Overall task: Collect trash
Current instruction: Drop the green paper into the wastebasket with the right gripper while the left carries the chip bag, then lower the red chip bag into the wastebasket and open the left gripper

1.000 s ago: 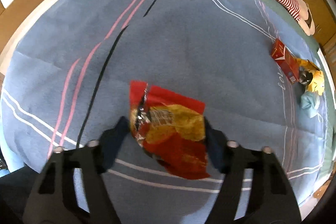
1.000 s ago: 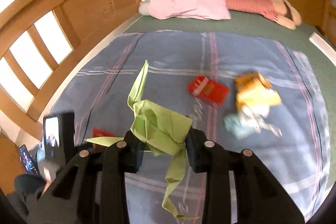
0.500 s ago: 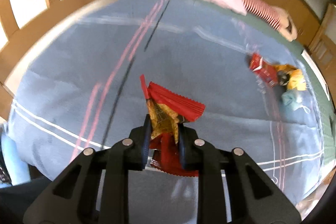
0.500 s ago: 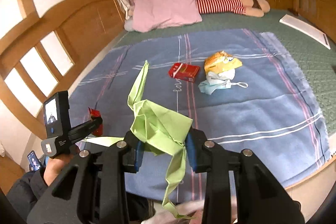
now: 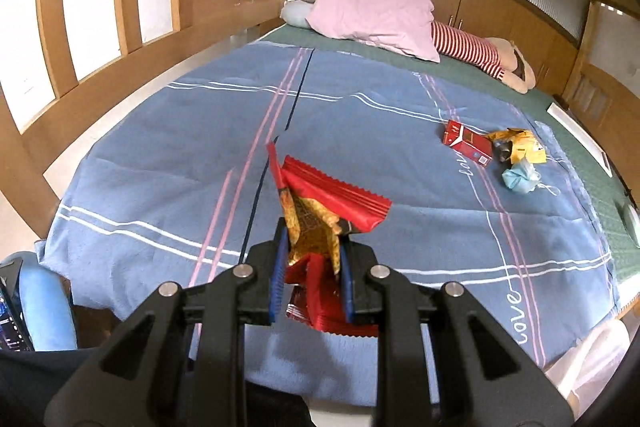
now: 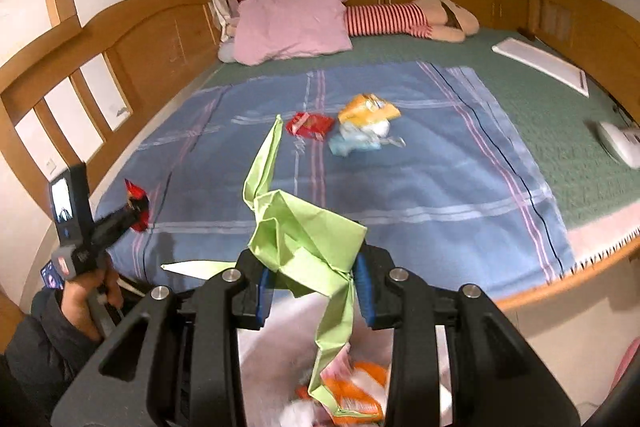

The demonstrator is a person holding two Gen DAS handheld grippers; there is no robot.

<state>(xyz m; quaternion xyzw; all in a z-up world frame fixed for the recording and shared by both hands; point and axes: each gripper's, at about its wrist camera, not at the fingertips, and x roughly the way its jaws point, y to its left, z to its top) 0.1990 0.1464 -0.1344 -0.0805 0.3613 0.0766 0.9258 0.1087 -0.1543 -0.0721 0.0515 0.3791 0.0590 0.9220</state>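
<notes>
Trash, five pieces counted, placed relative to the blue blanket point(image 5: 168, 155) on the bed.

1. Red snack wrapper point(image 5: 320, 211): crinkled foil, red with a gold-yellow panel and a serrated sealed edge; print not readable. Held above the blanket's near edge, clamped between the blue pads of the left gripper point(image 5: 312, 267), whose jaws have just been closing on it.
2. Green paper point(image 6: 304, 231): light green, folded and creased, one long strip standing up and another hanging down. Pinched between the jaws of the right gripper point(image 6: 314, 283), past the blanket's near edge.
3. Red carton point(image 5: 466, 143): small box with a white flap, lying on the blanket's far right part; label too small to read.
4. Yellow packet point(image 5: 518, 145): crumpled, touching the red carton's right end.
5. Pale blue face mask point(image 5: 520, 177): balled up, just in front of the yellow packet.

Writing: the word "love" is stitched in white on the blanket, legible twice, once beside the red carton and once near the blanket's near right corner.

Below the right gripper, blurred orange and white items lie in something pale; what it is cannot be told.
</notes>
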